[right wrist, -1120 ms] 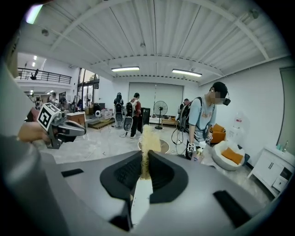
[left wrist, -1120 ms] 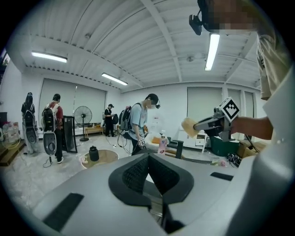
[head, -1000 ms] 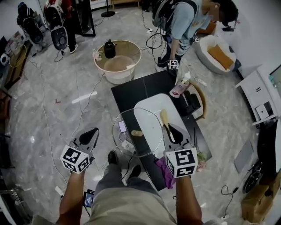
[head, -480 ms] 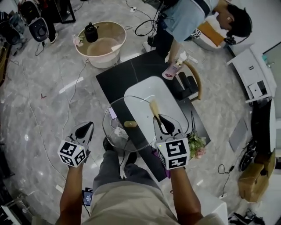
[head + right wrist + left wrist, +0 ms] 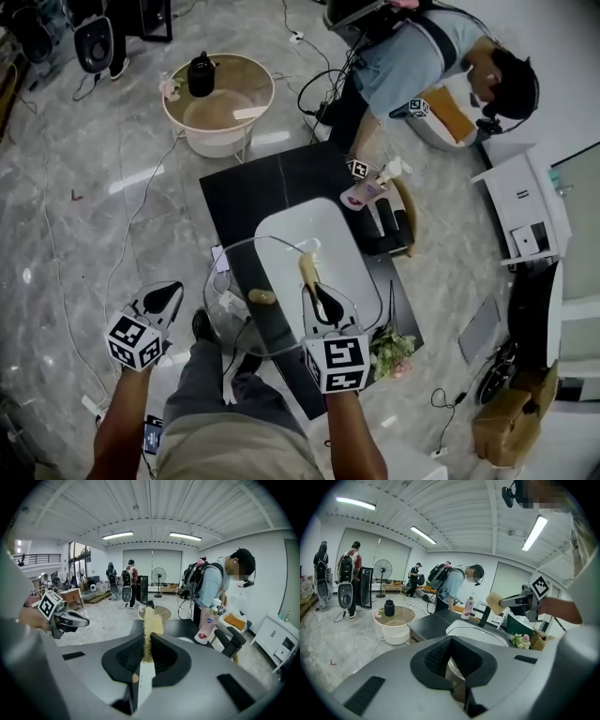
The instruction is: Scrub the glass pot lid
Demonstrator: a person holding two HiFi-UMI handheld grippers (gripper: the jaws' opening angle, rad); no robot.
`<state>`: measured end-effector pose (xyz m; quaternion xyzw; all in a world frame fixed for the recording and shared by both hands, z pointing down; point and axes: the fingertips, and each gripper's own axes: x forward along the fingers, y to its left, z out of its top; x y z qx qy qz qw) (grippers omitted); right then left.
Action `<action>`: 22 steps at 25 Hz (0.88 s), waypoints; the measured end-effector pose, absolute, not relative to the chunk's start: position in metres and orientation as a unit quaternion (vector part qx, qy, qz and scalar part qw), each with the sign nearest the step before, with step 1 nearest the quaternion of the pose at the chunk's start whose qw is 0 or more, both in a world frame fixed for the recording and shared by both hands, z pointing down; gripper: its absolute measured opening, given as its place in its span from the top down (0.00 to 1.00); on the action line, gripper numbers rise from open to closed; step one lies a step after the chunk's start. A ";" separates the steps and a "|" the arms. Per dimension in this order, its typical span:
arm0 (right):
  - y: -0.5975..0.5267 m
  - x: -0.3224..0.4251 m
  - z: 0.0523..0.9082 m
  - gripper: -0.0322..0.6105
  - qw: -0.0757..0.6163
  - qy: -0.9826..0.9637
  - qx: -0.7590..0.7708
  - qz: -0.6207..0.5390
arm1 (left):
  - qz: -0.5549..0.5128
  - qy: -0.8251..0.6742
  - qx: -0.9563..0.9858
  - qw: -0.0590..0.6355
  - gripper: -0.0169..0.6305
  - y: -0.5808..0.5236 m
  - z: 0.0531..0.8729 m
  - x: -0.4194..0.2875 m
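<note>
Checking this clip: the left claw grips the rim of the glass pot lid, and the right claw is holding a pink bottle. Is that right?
Not quite. The right claw is shut on a sponge brush with a white handle, not a bottle, as the right gripper view shows. The pink bottle stands on the black table. The rest holds: the left claw grips the rim of the glass pot lid.

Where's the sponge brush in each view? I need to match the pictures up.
Head view: centre, the sponge brush juts up from the right gripper, across the glass lid.
Left gripper view: right of centre, its tan head pointing left from the right gripper.
Right gripper view: dead centre, clamped between the jaws.
Shared landmark: the pink-labelled bottle on the black table.
</note>
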<state>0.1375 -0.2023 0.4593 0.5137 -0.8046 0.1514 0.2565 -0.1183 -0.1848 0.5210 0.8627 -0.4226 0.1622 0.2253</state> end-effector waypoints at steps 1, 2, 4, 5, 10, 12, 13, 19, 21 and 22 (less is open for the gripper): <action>-0.204 0.137 0.459 0.89 0.257 -0.804 0.515 0.152 | 0.163 -0.421 0.864 0.225 0.95 -0.187 0.520 -0.119; -0.207 0.137 0.459 0.89 0.257 -0.803 0.516 0.151 | 0.163 -0.419 0.865 0.223 0.95 -0.191 0.519 -0.120; -0.210 0.139 0.460 0.89 0.262 -0.804 0.513 0.148 | 0.157 -0.422 0.865 0.222 0.95 -0.196 0.520 -0.119; -0.214 0.142 0.461 0.89 0.267 -0.806 0.508 0.143 | 0.149 -0.428 0.863 0.222 0.95 -0.198 0.522 -0.115; -0.217 0.148 0.477 0.89 0.279 -0.800 0.512 0.145 | 0.147 -0.418 0.865 0.237 0.95 -0.199 0.544 -0.100; -0.213 0.146 0.490 0.89 0.285 -0.798 0.508 0.153 | 0.153 -0.413 0.861 0.255 0.95 -0.192 0.559 -0.100; -0.214 0.145 0.494 0.89 0.288 -0.798 0.507 0.154 | 0.152 -0.412 0.858 0.266 0.95 -0.191 0.566 -0.099; -0.215 0.140 0.527 0.89 0.312 -0.793 0.497 0.161 | 0.084 -0.404 0.842 0.348 0.94 -0.182 0.598 -0.090; -0.212 0.137 0.539 0.89 0.319 -0.791 0.494 0.166 | 0.052 -0.397 0.835 0.376 0.90 -0.179 0.606 -0.088; -0.212 0.135 0.545 0.89 0.323 -0.790 0.493 0.169 | 0.040 -0.393 0.831 0.391 0.84 -0.177 0.611 -0.087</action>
